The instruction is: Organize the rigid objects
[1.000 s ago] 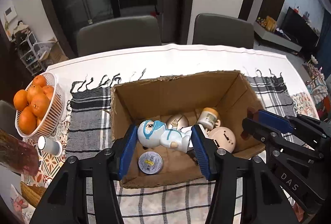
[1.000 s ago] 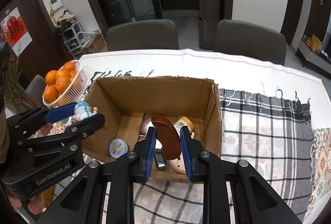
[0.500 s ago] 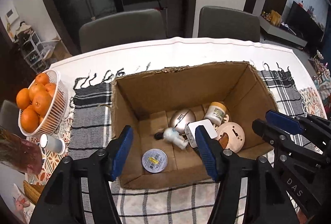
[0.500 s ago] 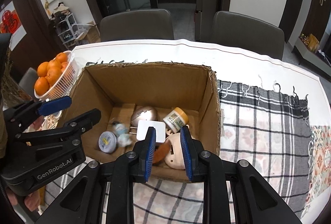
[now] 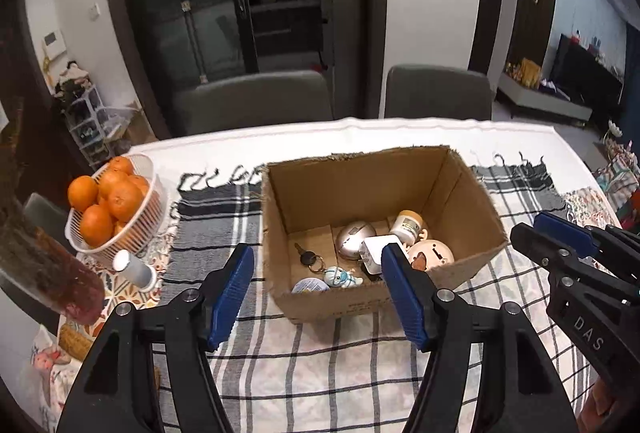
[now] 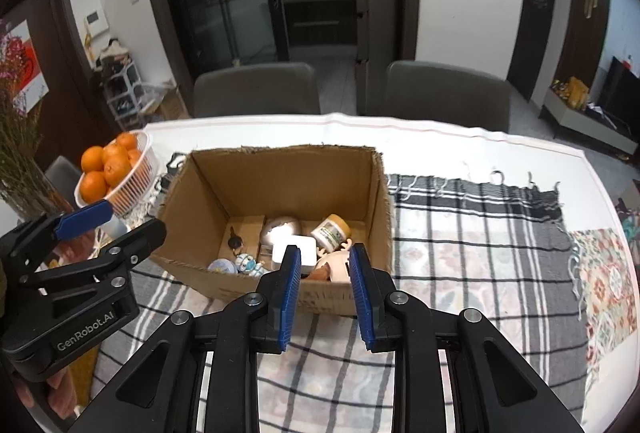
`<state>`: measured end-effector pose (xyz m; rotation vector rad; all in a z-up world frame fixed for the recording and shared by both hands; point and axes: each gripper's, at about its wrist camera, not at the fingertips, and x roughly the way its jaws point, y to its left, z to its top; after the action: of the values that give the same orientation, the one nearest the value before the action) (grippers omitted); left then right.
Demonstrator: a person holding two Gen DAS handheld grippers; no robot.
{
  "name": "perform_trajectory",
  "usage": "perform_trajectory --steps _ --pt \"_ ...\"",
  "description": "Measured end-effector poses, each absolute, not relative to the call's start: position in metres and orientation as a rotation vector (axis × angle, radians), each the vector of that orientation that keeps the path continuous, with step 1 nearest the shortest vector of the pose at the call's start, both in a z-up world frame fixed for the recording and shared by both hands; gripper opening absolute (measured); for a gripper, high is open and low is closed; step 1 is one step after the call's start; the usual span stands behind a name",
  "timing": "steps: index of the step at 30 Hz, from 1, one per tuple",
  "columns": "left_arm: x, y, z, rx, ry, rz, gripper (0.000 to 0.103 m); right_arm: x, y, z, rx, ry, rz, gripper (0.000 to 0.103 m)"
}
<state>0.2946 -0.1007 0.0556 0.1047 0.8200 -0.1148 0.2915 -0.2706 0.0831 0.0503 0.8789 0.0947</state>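
Note:
An open cardboard box [image 5: 360, 177] [image 6: 280, 173] stands on a checked cloth. Inside lie a small blue-and-white figurine [image 5: 339, 276] [image 6: 247, 265], a key with ring [image 5: 307, 257], a silver egg-shaped thing [image 5: 354, 235], a white charger [image 5: 374, 251] [image 6: 294, 251], a small jar [image 5: 407, 225] [image 6: 331, 231], a round tin [image 5: 310, 285], a pink round toy [image 5: 430, 253] and a brown wooden piece [image 6: 322, 273]. My left gripper [image 5: 318, 293] is open and empty in front of the box. My right gripper [image 6: 325, 293] is open and empty at the box's near wall.
A white basket of oranges [image 5: 110, 209] [image 6: 116, 169] stands left of the box, with a small white cylinder [image 5: 134, 267] beside it. Dried flowers [image 6: 20, 153] stand at the far left. Two grey chairs [image 5: 256, 101] are behind the table. A patterned mat [image 6: 608, 285] lies at the right.
My left gripper let the figurine drop into the box, and my right let the brown piece drop in. Both grippers pulled back and up from the box, now open and empty.

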Motion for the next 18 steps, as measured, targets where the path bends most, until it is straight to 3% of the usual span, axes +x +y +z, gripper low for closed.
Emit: perform_trajectory --steps 13,18 --pt "0.208 -0.079 0.080 0.100 0.637 -0.091 0.082 0.203 -0.262 0.113 0.074 0.723 0.019 0.031" --pt "0.180 -0.073 0.082 0.090 0.574 -0.072 0.094 0.172 -0.259 0.117 0.081 0.673 -0.014 0.055"
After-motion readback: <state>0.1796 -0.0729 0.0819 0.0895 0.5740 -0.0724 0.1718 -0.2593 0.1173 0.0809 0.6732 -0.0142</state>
